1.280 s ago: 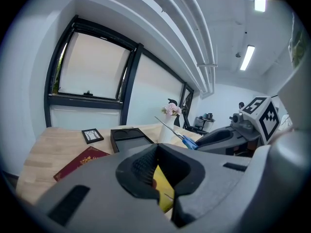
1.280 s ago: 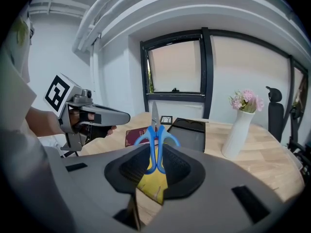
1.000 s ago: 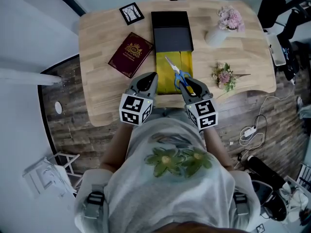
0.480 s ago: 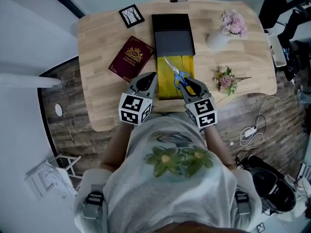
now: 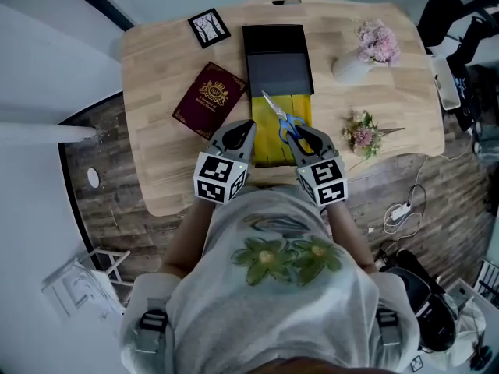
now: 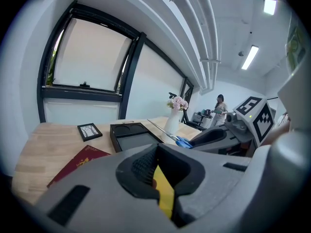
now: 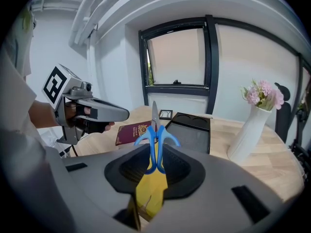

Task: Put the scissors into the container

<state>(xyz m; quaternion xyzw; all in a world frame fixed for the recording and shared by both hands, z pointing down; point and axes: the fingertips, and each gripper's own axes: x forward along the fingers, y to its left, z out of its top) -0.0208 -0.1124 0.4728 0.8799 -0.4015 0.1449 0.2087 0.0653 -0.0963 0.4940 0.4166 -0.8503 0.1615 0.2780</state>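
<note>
The right tool [image 7: 155, 178] is clamped on the blue handles of the scissors [image 7: 154, 130], whose blades point away, up and to the far side. The left tool [image 6: 158, 181] is closed to a narrow slit with a yellow strip in it, at the near left corner of the yellow container [image 5: 269, 135]. The scissors hang over this container, not yet inside. Its far edge abuts a black box [image 5: 277, 57] holding nothing visible. On the counter [image 5: 156, 154], a burgundy booklet [image 5: 209, 93] lies left and a white vase [image 5: 351, 62] stands right.
</note>
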